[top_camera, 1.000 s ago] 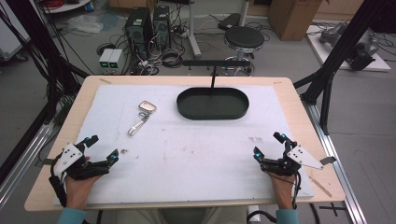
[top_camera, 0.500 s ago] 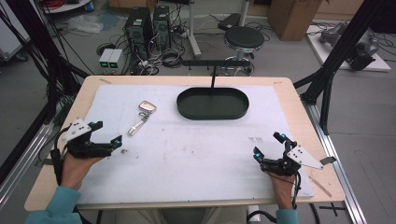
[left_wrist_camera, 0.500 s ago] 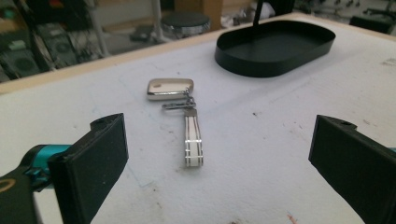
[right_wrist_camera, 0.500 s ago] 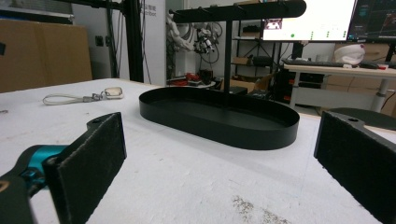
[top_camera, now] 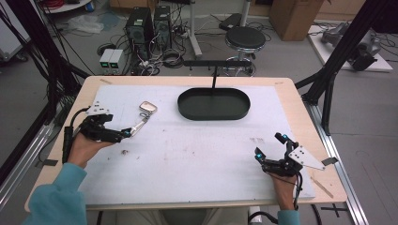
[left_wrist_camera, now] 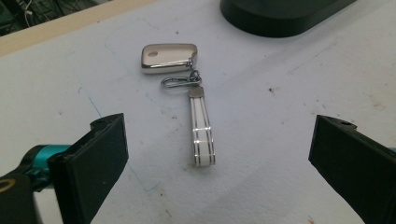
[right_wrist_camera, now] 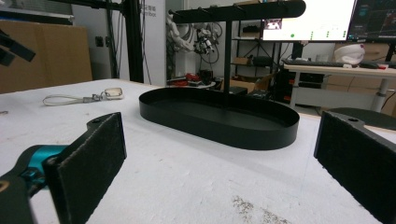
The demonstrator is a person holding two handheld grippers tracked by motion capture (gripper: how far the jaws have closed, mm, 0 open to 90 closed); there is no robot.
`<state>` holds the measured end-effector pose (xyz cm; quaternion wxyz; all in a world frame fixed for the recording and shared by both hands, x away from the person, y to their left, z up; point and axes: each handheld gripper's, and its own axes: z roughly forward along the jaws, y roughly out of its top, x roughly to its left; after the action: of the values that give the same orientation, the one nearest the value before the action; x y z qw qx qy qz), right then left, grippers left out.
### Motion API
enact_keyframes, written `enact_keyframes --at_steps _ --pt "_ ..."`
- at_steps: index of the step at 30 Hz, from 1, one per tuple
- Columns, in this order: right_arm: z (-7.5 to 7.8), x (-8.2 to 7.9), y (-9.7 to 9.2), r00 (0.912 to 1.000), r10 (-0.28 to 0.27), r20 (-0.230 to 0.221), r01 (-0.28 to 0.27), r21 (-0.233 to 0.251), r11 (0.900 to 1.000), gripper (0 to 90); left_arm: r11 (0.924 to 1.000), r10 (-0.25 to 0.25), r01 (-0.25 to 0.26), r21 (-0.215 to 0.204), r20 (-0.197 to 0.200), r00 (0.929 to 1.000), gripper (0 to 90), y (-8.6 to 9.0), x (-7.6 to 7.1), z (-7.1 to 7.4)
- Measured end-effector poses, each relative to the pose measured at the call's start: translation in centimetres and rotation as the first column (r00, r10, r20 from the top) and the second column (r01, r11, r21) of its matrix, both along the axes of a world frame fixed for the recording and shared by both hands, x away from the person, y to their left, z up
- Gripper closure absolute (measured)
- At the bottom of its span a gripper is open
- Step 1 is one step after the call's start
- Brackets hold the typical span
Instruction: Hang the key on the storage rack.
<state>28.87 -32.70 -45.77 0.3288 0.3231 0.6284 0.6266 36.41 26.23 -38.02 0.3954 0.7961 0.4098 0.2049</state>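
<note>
On the left half of the desk [top_camera: 197, 187], between its left edge and the black oval tray [top_camera: 213, 104], lies a key fob [top_camera: 148, 107] with a strap [top_camera: 139, 124], flat on the white mat that covers most of the desktop. Bare mat lies all around it: open surface runs toward the near edge and across the middle to the right side, and the tray sits well apart toward the far edge, a thin post with a crossbar rising from it. The left gripper [top_camera: 123, 133] hovers just at the strap's near end, jaws spread wide; in the left gripper view its two black jaws stand far apart on either side of the strap [left_wrist_camera: 202, 133], touching nothing. The fob and strap form one long line, running from the fob [left_wrist_camera: 169, 58] at the far end, nearer the far edge, down toward the near-left, where the strap's loose end points at the left gripper. The fob is a small rounded block, pale and shiny with a silver rim and a hole at one corner; a metal ring and clasp join it to the white strap, which carries thin dark lines along its length and across it. Near the right near corner, the right gripper [top_camera: 270, 151] rests with its jaws also wide apart, empty, facing the tray [right_wrist_camera: 219, 119].
</note>
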Motion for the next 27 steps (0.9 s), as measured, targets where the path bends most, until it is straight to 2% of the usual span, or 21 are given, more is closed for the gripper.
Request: enact_keyframes --at_steps 4,5,7,13,17,19,22,25,27 --pt "0.0 0.0 0.0 1.0000 0.000 0.000 0.000 0.000 1.0000 1.5 0.9996 -0.011 0.013 0.027 -0.053 0.9985 6.4 -0.5 0.9 -0.5" --pt "0.0 0.0 0.0 1.0000 0.000 0.001 0.000 0.000 1.0000 1.5 0.9988 -0.013 0.015 0.047 -0.061 0.9980 7.9 -0.6 1.2 -0.6" --pt "0.0 0.0 0.0 1.0000 0.000 0.000 0.000 0.000 1.0000 1.5 0.9987 -0.013 0.017 0.048 -0.080 0.9967 7.9 -0.7 1.6 -0.7" --pt "0.0 0.0 0.0 1.0000 -0.001 0.002 0.001 0.001 1.0000 1.5 0.9952 -0.004 0.017 0.097 -0.135 0.9909 9.9 -1.2 2.9 -1.0" --pt "0.0 0.0 0.0 1.0000 0.000 -0.002 0.000 0.004 1.0000 1.5 0.9903 0.004 0.021 0.138 -0.176 0.9845 12.7 -1.6 3.6 -1.5" --pt "0.0 0.0 0.0 1.0000 -0.001 0.000 0.001 0.004 1.0000 1.5 0.9856 0.013 0.019 0.168 -0.186 0.9826 14.2 -1.9 3.9 -1.7" --pt "0.0 0.0 0.0 1.0000 0.001 -0.001 -0.001 0.002 1.0000 1.5 0.9816 0.022 0.017 0.190 -0.202 0.9791 16.3 -2.3 4.2 -1.9" --pt "0.0 -0.1 0.0 1.0000 0.002 -0.004 -0.002 0.008 1.0000 1.5 0.9818 0.028 0.014 0.189 -0.221 0.9749 20.2 -2.5 4.5 -2.1" --pt "0.0 -0.1 0.0 1.0000 0.001 -0.004 -0.001 0.008 1.0000 1.5 0.9822 0.038 0.009 0.188 -0.244 0.9692 22.5 -2.5 4.6 -2.3"
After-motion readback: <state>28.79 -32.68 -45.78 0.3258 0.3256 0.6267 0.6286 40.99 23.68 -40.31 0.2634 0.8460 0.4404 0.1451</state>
